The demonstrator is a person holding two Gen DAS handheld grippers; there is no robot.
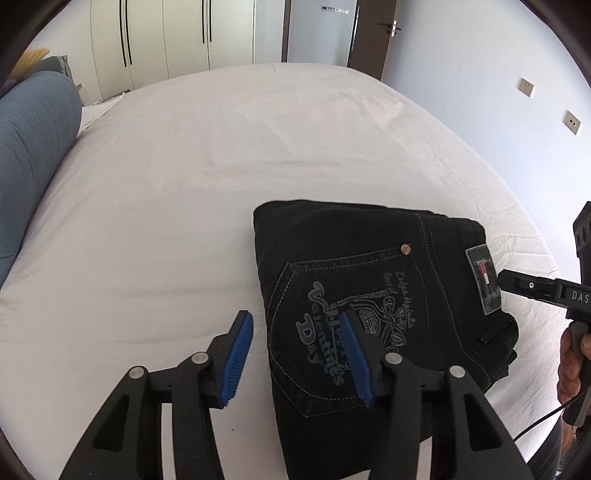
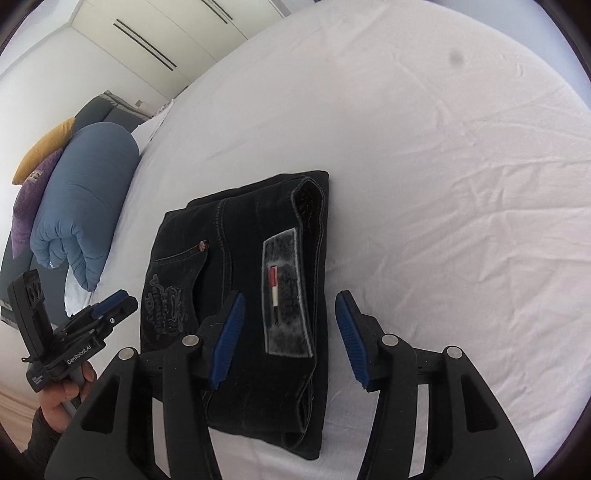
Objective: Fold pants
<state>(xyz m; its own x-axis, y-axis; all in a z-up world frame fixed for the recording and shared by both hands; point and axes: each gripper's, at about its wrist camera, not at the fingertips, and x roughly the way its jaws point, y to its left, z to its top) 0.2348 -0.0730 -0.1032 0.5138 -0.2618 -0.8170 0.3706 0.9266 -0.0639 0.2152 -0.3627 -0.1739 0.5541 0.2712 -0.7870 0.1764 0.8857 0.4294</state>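
Note:
Black jeans (image 1: pixel 369 280) lie folded into a compact rectangle on the white bed sheet (image 1: pixel 221 166), back pocket with grey lettering facing up; they also show in the right wrist view (image 2: pixel 255 295). My left gripper (image 1: pixel 297 328) is open and empty, hovering over the jeans' left edge, holding nothing. My right gripper (image 2: pixel 291 310) is open and empty above the waistband end with its grey label (image 2: pixel 286 291). The right gripper's tip shows in the left wrist view (image 1: pixel 517 284) by the label. The left gripper shows in the right wrist view (image 2: pixel 110 306) at the lower left.
A rolled blue duvet (image 2: pixel 85 199) and purple and yellow pillows (image 2: pixel 33 184) lie at the bed's head end. White wardrobes (image 1: pixel 166 33), a door (image 1: pixel 373 33) and a wall with sockets (image 1: pixel 528 88) surround the bed.

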